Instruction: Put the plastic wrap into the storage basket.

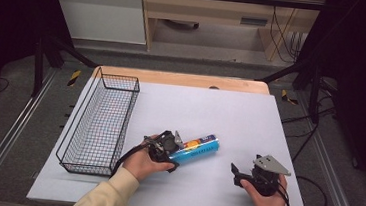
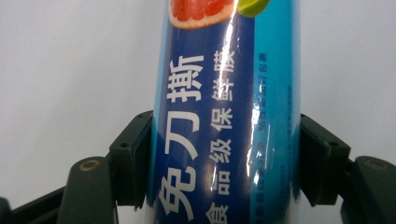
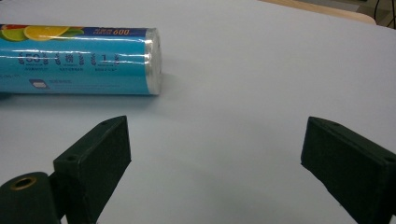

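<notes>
Clamping the blue cling-film roll (image 2: pixel 224 116), the left hand-held gripper (image 1: pixel 168 149) has its two black pads pressed flat against opposite sides of the tube, near the roll's nearer end; grip looks square, no skew visible. Roll lies on its side on the pale mat of the counter (image 1: pixel 250 119), angled away to the right, far end free and resting on the mat.

Right hand-held gripper (image 1: pixel 239 174) sits to the right of the roll, well apart from it, jaws spread wide with nothing between them. From its own view the roll's flat end face (image 3: pixel 156 58) lies ahead and to the left.

Handling, judged: a stiff cylinder, likely light to moderate in weight, wrapped in glossy film that shines under the light, so probably slick. Round section means it could twist or slide out of a loose pinch; a hold at one end will let the far end droop. Closer to mid-length would balance better.

Beyond and left of the roll: black wire basket (image 1: pixel 99 126), long and narrow, nothing in it, standing partly on the mat's left edge.
</notes>
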Demonstrator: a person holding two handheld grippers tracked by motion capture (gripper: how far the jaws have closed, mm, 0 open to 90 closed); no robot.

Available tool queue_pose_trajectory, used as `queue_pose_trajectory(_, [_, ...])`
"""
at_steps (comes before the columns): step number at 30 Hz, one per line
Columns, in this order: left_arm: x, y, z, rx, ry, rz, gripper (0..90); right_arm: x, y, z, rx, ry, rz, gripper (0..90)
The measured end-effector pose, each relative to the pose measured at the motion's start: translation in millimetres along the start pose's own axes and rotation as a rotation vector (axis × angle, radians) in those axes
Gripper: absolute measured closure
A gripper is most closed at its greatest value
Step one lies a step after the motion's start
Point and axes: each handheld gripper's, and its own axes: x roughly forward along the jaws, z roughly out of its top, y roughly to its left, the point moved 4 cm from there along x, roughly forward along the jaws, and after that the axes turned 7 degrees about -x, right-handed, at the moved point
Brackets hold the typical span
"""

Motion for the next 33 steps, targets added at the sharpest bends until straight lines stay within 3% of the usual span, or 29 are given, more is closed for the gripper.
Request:
queue_pose_trajectory(8, [-12.3,0.7,-0.8,-0.035,-0.047,-0.013,31.7,0.1,0.3,0.1,-0.002,0.0,0.001,8.6])
queue_pose_trajectory(15, [-39.4,-5.3,3.9,-0.037,-0.09,-0.005,31.8,0.4,0.4,0.0,0.0,0.002,0.005,8.6])
queue_pose_trajectory(21, [-66.6,-9.6,10.2,-0.02,-0.123,0.03,31.9,0.4,-0.4,0.1,0.006,0.0,-0.001,8.5])
queue_pose_trajectory(33, [-110.4,-5.1,15.6,-0.05,-0.188,0.075,32.0,-0.2,-1.9,-0.3,0.013,-0.004,-0.006,8.6])
